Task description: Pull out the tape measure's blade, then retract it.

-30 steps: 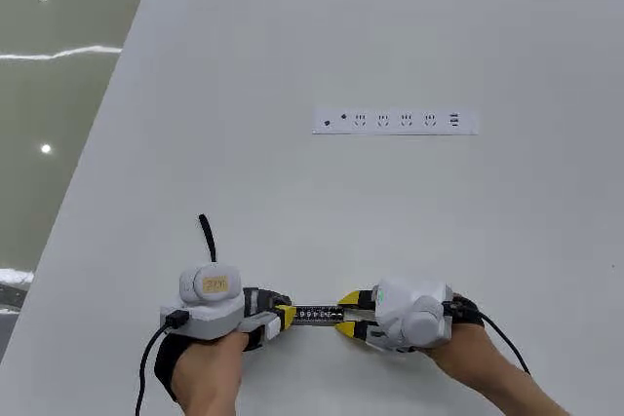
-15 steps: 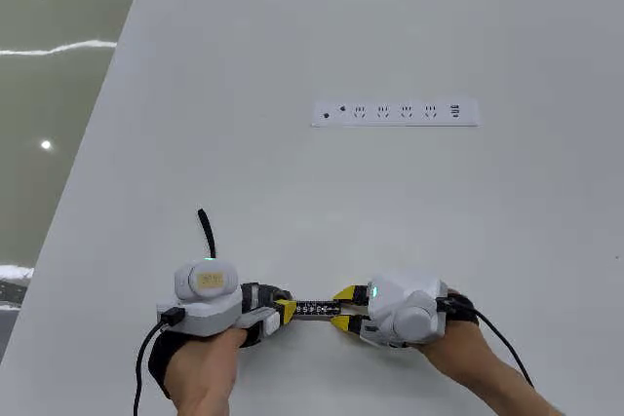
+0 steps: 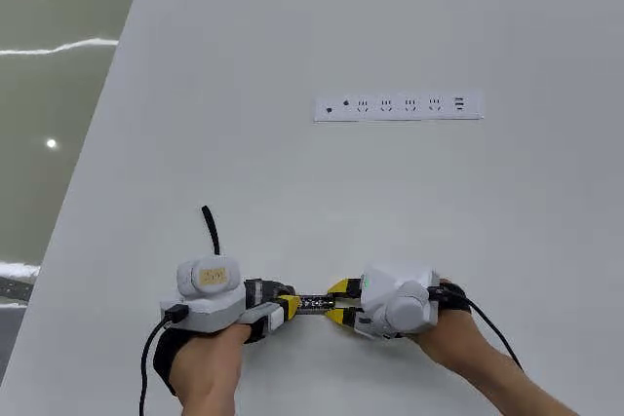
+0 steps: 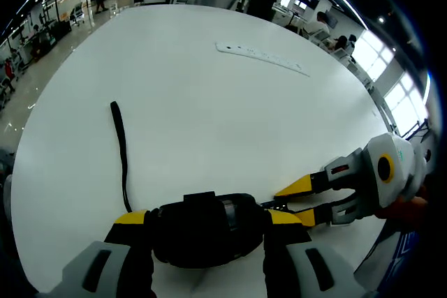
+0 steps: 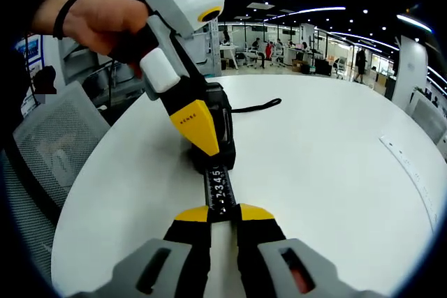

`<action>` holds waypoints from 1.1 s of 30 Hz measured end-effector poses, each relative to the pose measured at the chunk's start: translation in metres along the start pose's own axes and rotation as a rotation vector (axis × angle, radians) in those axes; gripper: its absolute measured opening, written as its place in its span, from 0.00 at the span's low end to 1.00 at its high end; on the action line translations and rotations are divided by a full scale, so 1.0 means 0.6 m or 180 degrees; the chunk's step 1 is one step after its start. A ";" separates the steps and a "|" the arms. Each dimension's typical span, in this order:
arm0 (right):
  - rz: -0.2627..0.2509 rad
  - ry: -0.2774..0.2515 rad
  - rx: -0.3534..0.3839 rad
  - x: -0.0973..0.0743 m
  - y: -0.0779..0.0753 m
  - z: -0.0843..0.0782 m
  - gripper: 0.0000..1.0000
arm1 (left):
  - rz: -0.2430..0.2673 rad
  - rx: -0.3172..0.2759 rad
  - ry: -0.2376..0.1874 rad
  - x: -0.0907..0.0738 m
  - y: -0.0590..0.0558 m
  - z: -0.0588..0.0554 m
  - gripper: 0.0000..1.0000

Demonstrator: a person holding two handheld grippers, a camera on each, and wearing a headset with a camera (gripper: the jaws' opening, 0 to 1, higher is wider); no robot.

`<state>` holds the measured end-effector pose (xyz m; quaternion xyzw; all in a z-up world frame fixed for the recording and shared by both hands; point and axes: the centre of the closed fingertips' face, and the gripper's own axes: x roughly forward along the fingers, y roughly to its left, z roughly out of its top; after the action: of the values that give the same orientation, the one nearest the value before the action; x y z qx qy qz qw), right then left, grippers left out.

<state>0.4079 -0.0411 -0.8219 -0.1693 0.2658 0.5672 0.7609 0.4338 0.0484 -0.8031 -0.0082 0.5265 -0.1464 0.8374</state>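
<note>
A black tape measure (image 4: 202, 232) (image 5: 222, 127) (image 3: 261, 296) lies on the white table (image 3: 322, 202), and my left gripper (image 4: 207, 218) (image 3: 276, 308) is shut on its case. A short length of its black blade (image 5: 218, 186) (image 3: 312, 305) reaches right to my right gripper (image 5: 223, 213) (image 3: 333, 302), which is shut on the blade's end. The case's black wrist strap (image 4: 120, 148) (image 3: 209, 229) trails away over the table. In the left gripper view the right gripper's yellow fingertips (image 4: 299, 186) come in from the right.
A white power strip (image 3: 398, 107) (image 4: 262, 57) lies farther back on the table. The table's left edge (image 3: 93, 138) drops to a shiny floor. Office desks and people are far behind.
The two grippers have come closer together, and the exposed blade between them is shorter than a second ago. The head camera has shifted slightly.
</note>
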 end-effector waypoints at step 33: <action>0.0254 0.0061 -0.0181 0.048 0.008 0.030 0.12 | 0.0031 -0.0107 -0.0027 -0.001 0.007 -0.001 0.61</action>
<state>0.4135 -0.0075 -0.8247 -0.1855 0.2633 0.6027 0.7301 0.4341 0.0529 -0.8034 -0.0203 0.5253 -0.1335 0.8401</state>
